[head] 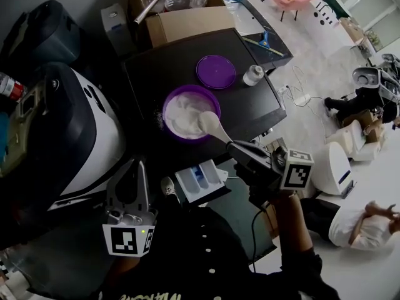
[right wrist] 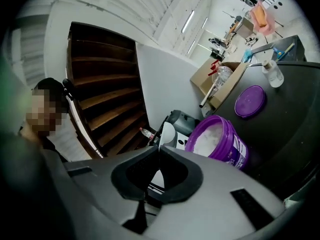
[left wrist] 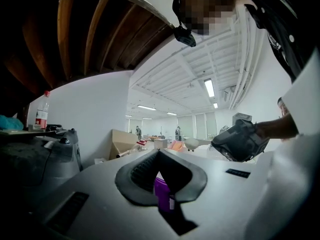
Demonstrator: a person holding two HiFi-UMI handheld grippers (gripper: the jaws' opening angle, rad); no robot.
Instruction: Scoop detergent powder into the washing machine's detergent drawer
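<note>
The scoop [head: 212, 125] rests at the tub's [head: 169, 105] lower-right rim, frame centre, its handle clamped in my right gripper [head: 234, 146]. I judge I'm loading powder. Next I carry it level to the drawer [head: 200, 180], lower centre. My left gripper [head: 140, 165] is closed and empty.

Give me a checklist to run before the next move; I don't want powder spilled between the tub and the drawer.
1. Grip: the right gripper is shut on the handle of the white scoop: ok.
2. Load: the scoop's bowl sits at the rim of the purple detergent tub, but whether it holds powder: cannot tell.
3. Target: the detergent drawer is pulled open: ok.
4. Path: the left gripper is shut, empty and off to the drawer's left: ok.
5. Clutter: the purple lid lies behind the tub, out of the way: ok.
</note>
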